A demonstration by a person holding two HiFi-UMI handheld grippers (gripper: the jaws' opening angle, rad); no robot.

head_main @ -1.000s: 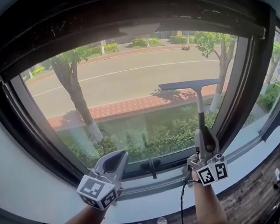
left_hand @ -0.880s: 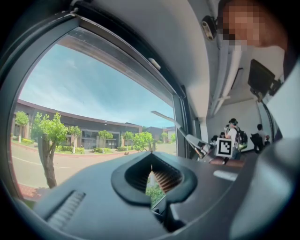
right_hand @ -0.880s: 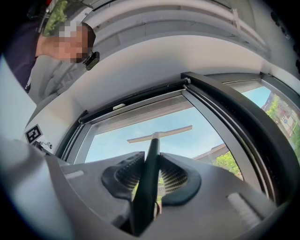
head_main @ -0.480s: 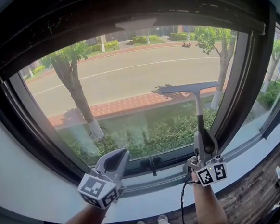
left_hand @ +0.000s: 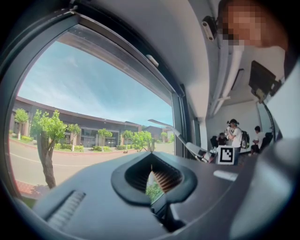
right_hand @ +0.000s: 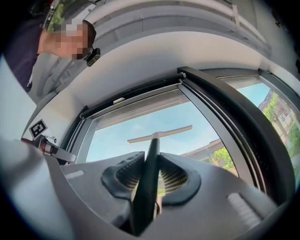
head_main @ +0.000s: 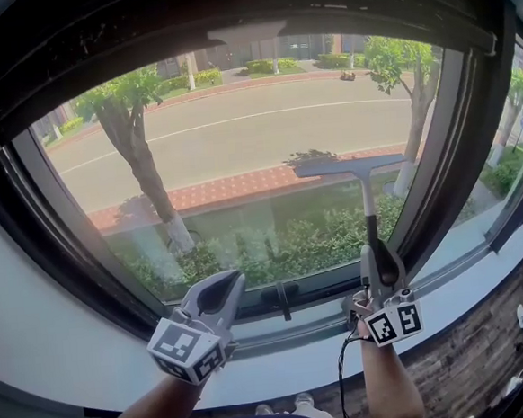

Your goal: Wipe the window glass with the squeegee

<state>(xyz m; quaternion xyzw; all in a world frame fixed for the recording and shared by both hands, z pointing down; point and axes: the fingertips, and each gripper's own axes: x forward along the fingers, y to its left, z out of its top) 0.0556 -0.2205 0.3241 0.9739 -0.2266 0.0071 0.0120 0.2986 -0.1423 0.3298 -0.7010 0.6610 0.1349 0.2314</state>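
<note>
The right claw is clamped on the slim grey T-shaped squeegee, blade against the right half of the clear window glass mid-stroke (left claw idle below the glass, closed on nothing), so the next move probably calls for a steady, evenly pressed downward pull.

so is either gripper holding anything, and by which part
The right gripper is shut on the squeegee, gripping the bottom end of its handle. The left gripper is shut on nothing.
</note>
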